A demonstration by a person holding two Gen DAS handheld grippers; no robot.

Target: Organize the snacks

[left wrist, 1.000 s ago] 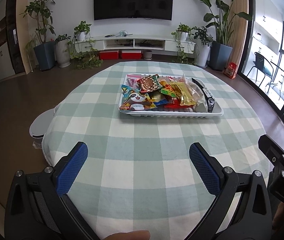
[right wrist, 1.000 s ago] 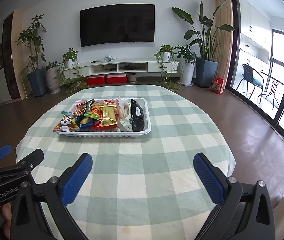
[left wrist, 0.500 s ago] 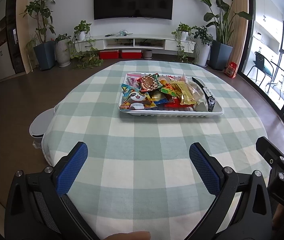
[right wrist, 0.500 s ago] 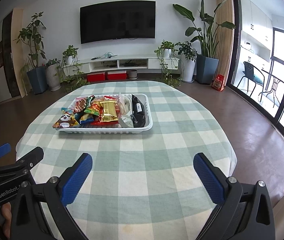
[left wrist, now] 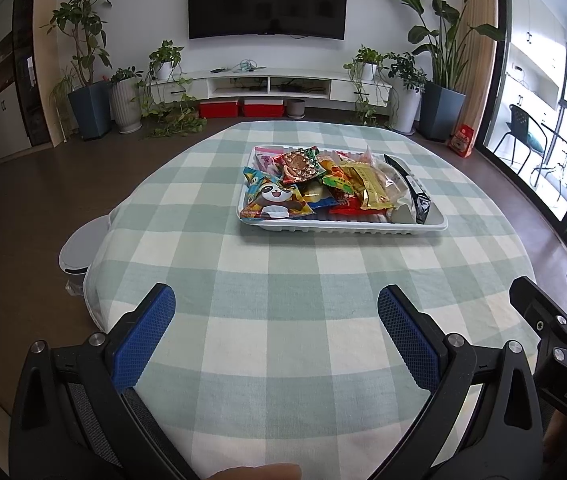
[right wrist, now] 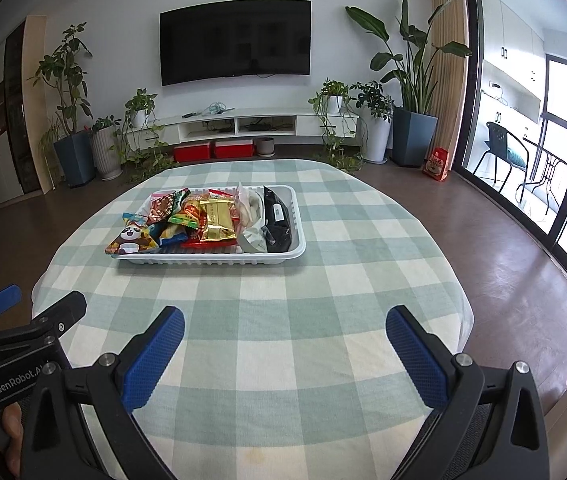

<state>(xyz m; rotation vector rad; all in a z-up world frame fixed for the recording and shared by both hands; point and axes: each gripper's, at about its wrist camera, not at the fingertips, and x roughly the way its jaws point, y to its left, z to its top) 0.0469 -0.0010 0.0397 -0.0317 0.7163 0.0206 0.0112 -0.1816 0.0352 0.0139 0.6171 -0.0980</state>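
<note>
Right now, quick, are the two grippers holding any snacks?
Left gripper: open, holding nothing.
Right gripper: open, holding nothing.

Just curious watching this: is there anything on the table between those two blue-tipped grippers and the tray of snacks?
Nothing visible. Only bare checked tablecloth lies between the open left gripper, the open right gripper and the white tray.
</note>
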